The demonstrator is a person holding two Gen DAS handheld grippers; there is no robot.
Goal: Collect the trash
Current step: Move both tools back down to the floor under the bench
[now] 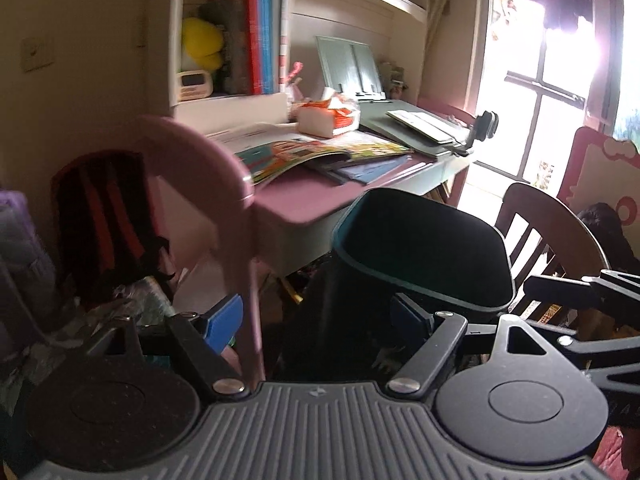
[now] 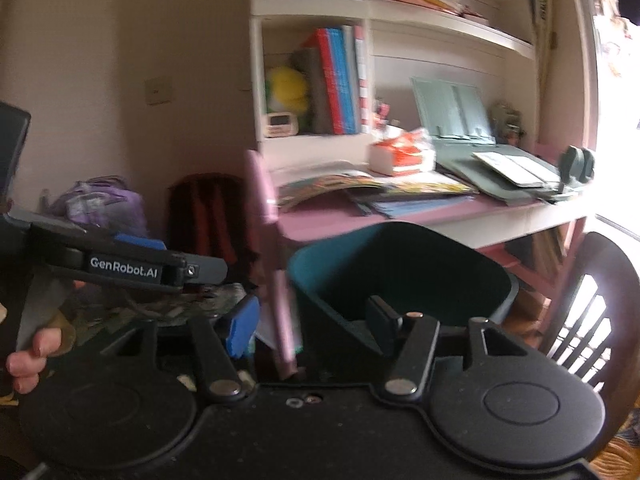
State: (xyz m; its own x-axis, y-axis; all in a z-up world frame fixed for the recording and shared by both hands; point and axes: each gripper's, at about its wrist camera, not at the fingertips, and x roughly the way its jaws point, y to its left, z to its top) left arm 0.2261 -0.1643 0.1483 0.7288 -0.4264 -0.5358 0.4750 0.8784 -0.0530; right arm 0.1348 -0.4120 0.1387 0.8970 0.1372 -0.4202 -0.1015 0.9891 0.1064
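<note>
A dark teal trash bin stands open-topped on the floor in front of a pink desk. My left gripper is open, its blue pads spread on either side of the bin's lower body with no visible pressing. My right gripper is open too, its right finger showing against the bin's mouth and nothing gripped. On the desk lies an orange and white crumpled packet among open books. The left gripper's finger also shows in the right wrist view, held by a hand.
A pink chair frame stands just left of the bin, its leg crossing between both grippers' fingers. A dark wooden chair is at the right. Backpacks lean on the wall. Shelves of books rise over the desk.
</note>
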